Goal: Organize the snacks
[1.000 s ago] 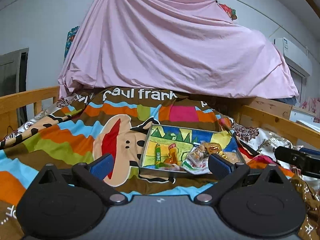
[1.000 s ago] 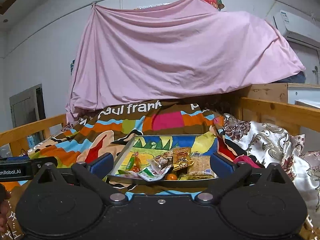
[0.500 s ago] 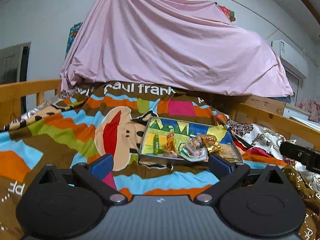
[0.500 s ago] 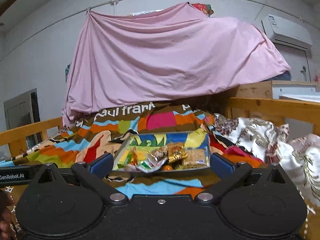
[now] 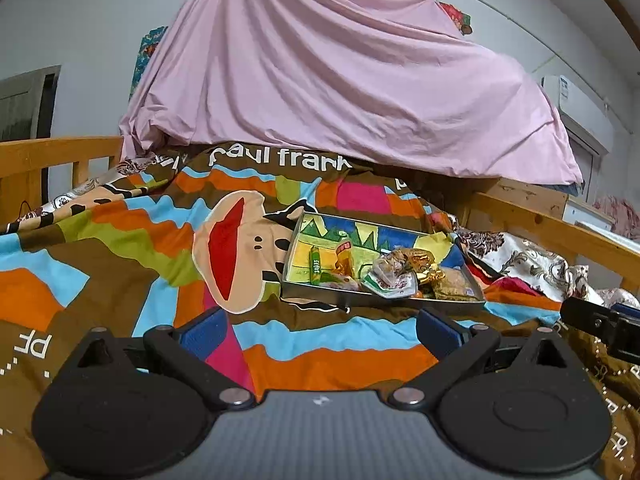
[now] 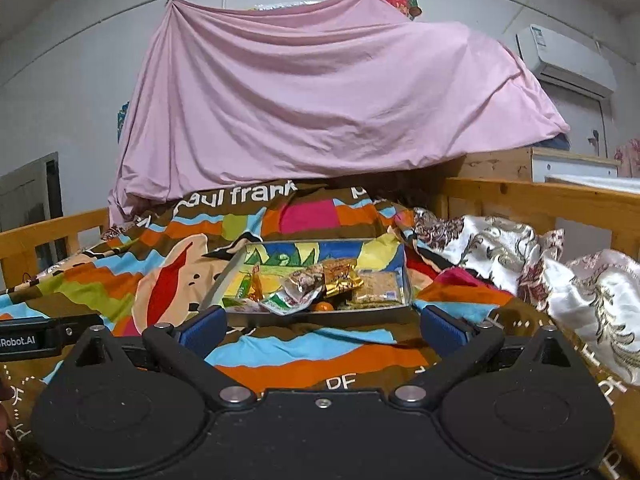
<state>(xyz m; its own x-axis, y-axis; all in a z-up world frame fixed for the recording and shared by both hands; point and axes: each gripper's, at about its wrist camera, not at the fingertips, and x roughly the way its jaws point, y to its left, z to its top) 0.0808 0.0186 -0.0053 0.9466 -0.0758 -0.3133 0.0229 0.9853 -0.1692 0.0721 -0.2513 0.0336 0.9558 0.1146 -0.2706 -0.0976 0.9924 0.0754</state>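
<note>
Pink sheet (image 5: 340, 92) hangs from a line across the back wall and drapes over whatever is stacked behind the bed, probably to keep it covered and out of the way. Below it a striped cartoon blanket (image 5: 120, 248) spreads over the mattress between the wooden rails (image 6: 540, 196), with a patterned satin quilt (image 6: 520, 264) bunched against the right rail. The blanket serves as the work surface, soft and uneven, so anything set on it tilts.

Near the middle of the blanket sits a shallow tray (image 5: 316, 296) with a bright printed floor, its far edge raised by the fold beneath it. The snacks lie inside it: a green stick pack (image 5: 316, 266) and an orange packet (image 5: 345, 258) toward the left, a crinkled clear-and-white wrapper (image 6: 296, 292) on top of the pile, a gold foil packet (image 6: 340, 276) beside it, a flat cracker pack (image 6: 380, 294) at the right end, and a small orange item (image 6: 322, 306) at the near wall, too small to identify. The pile crowds the right half, which suggests the sorting is not yet done.

Both tools hover low over the blanket, short of the tray and aimed at it. The left gripper (image 5: 320, 324) has its jaws spread wide and holds nothing; the right gripper (image 6: 320, 324) is likewise wide apart and empty. Each shows at the edge of the other's view, side by side, ready for a reach into the tray.
</note>
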